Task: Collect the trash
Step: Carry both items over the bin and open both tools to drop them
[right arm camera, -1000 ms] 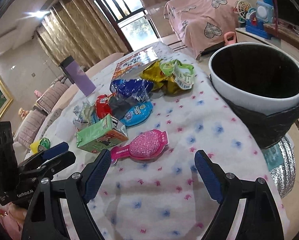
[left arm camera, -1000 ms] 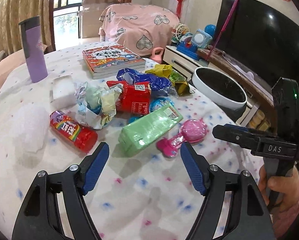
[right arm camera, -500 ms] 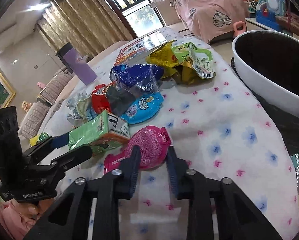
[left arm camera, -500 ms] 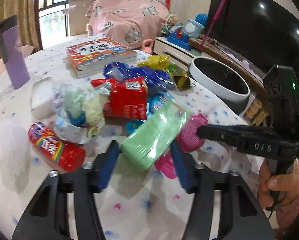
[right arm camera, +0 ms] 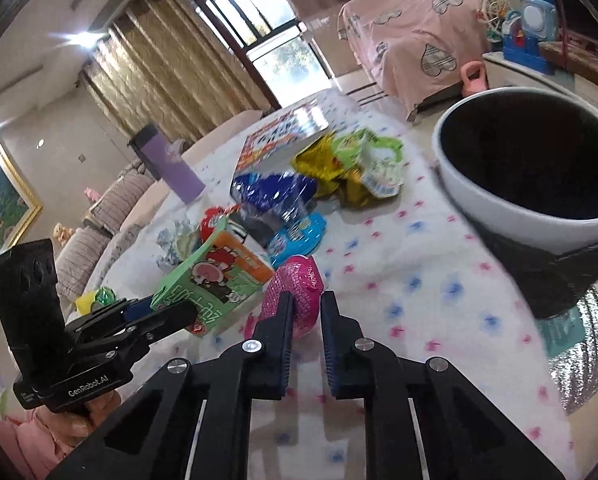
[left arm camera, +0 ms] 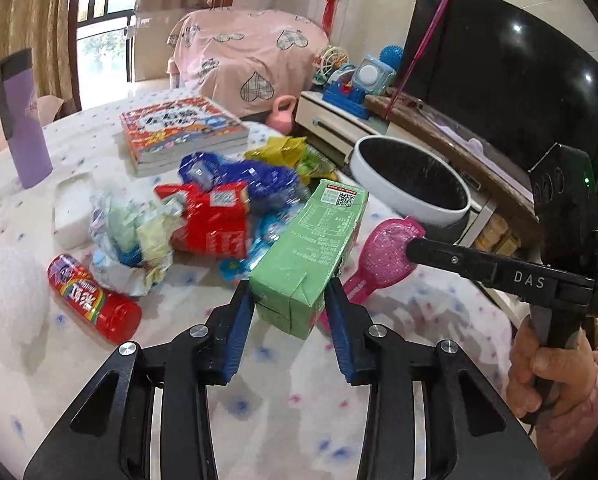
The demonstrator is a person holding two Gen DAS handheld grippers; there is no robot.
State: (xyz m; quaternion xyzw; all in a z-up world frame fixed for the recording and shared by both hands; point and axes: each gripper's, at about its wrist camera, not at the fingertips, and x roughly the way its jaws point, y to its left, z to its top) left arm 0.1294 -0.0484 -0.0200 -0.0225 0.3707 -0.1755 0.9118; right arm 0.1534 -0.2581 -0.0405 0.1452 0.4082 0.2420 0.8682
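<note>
My left gripper (left arm camera: 289, 300) is shut on a green drink carton (left arm camera: 311, 248) and holds it tilted above the table; the carton also shows in the right wrist view (right arm camera: 215, 276). My right gripper (right arm camera: 303, 312) is shut on a pink glittery wrapper (right arm camera: 295, 292), which shows in the left wrist view (left arm camera: 387, 252) lifted off the cloth. The white-rimmed black trash bin (right arm camera: 539, 184) stands at the table's right edge. More wrappers lie behind: red (left arm camera: 215, 224), blue (left arm camera: 239, 176), yellow-green (right arm camera: 355, 164).
A red candy tube (left arm camera: 93, 300), crumpled wrappers (left arm camera: 131, 236), a white block (left arm camera: 71, 208), a purple bottle (left arm camera: 21, 120) and a stack of books (left arm camera: 183, 132) sit on the flowered cloth. A TV (left arm camera: 511, 92) stands right.
Both grippers moved forward and closed. The left took hold of the green carton and lifted it; the right closed on the pink wrapper and raised it.
</note>
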